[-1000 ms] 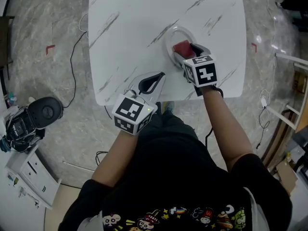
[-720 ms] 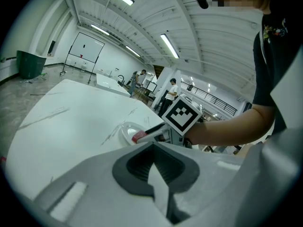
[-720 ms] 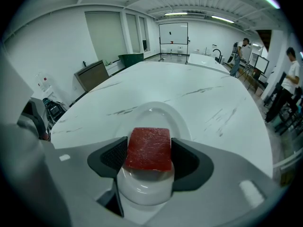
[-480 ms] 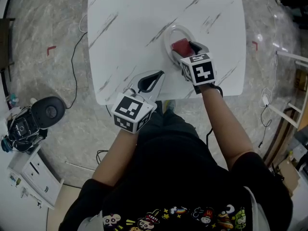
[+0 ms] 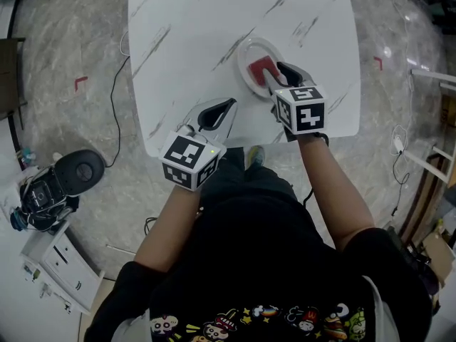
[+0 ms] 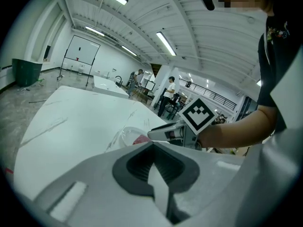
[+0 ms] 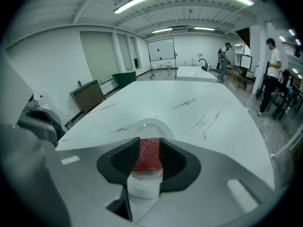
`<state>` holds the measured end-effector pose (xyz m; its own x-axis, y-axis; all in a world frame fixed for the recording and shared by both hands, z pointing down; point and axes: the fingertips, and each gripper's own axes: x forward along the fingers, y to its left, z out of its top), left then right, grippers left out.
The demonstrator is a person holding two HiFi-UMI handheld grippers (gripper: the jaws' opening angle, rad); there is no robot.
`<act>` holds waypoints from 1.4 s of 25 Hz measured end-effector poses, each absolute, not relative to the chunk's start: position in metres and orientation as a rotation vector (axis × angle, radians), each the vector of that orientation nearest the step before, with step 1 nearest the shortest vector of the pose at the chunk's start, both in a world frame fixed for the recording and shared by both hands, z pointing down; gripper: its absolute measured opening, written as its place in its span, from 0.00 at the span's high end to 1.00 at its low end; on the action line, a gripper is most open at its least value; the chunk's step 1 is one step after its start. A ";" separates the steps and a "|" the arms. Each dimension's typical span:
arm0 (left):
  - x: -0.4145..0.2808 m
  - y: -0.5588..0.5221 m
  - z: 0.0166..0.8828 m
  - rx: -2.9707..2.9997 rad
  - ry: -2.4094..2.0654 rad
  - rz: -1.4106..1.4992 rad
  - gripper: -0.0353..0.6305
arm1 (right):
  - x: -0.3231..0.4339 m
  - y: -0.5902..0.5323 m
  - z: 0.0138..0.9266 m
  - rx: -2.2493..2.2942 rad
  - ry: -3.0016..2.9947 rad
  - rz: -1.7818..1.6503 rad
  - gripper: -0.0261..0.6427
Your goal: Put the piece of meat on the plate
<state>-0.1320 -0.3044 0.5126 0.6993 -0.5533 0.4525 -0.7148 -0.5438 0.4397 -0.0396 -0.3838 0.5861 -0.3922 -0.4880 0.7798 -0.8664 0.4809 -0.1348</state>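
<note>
A red piece of meat (image 5: 256, 68) is over the middle of a small white plate (image 5: 246, 54) near the front right of the white marble table (image 5: 199, 27). My right gripper (image 5: 276, 71) reaches onto the plate from the near side. In the right gripper view the meat (image 7: 149, 153) fills the gap between its pads, and the right gripper (image 7: 150, 151) is shut on it just above the plate (image 7: 150, 125). My left gripper (image 5: 229, 105) hovers at the table's front edge, shut and empty. From the left gripper view the meat (image 6: 140, 139) shows in the plate (image 6: 127, 134).
The table's front edge runs just below both grippers. On the floor at left are a black round device (image 5: 84, 169), cables (image 5: 114, 112) and a white cabinet (image 5: 53, 266). A metal rack (image 5: 427, 155) stands at right. People (image 7: 272, 74) stand far off.
My right gripper has carried the meat a little farther in, towards the plate's middle. The left gripper has stayed at the table's front edge.
</note>
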 end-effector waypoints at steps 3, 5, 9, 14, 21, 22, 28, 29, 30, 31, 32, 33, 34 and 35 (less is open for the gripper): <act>-0.130 -0.308 0.503 2.339 -0.969 0.378 0.95 | -0.030 -0.384 0.559 1.206 -2.137 0.674 0.83; -0.129 -0.310 0.497 2.367 -0.975 0.399 0.95 | -0.023 -0.382 0.540 1.260 -2.198 0.647 0.92; -0.128 -0.317 0.484 2.407 -0.990 0.422 0.95 | -0.007 -0.379 0.506 1.347 -2.263 0.603 0.93; -0.125 -0.322 0.473 2.437 -0.994 0.451 0.95 | 0.008 -0.370 0.476 1.404 -2.311 0.571 0.93; -0.113 -0.325 0.449 2.509 -0.981 0.457 0.95 | 0.031 -0.354 0.418 1.537 -2.401 0.476 0.93; -0.110 -0.324 0.447 2.517 -0.979 0.457 0.95 | 0.034 -0.353 0.412 1.547 -2.414 0.464 0.93; -0.102 -0.321 0.437 2.551 -0.973 0.456 0.95 | 0.045 -0.341 0.406 1.551 -2.439 0.447 0.93; -0.102 -0.321 0.436 2.554 -0.977 0.456 0.95 | 0.045 -0.339 0.407 1.545 -2.437 0.449 0.93; -0.103 -0.321 0.435 2.556 -0.980 0.456 0.95 | 0.045 -0.337 0.409 1.540 -2.437 0.456 0.93; -0.104 -0.322 0.434 2.556 -0.983 0.456 0.95 | 0.045 -0.335 0.410 1.536 -2.438 0.467 0.93; -0.106 -0.322 0.434 2.556 -0.986 0.457 0.95 | 0.044 -0.334 0.411 1.533 -2.440 0.480 0.93; -0.107 -0.322 0.434 2.556 -0.988 0.458 0.95 | 0.044 -0.332 0.412 1.530 -2.443 0.492 0.93; -0.109 -0.322 0.434 2.555 -0.991 0.459 0.95 | 0.043 -0.331 0.413 1.528 -2.446 0.501 0.93; -0.111 -0.322 0.434 2.555 -0.993 0.460 0.95 | 0.043 -0.330 0.414 1.526 -2.449 0.509 0.93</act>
<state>-0.1105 -0.3217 0.4342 0.7002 -0.5767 0.4209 -0.6941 -0.6880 0.2118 0.0429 -0.3300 0.4137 -0.4411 -0.8245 0.3545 -0.8974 0.4037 -0.1777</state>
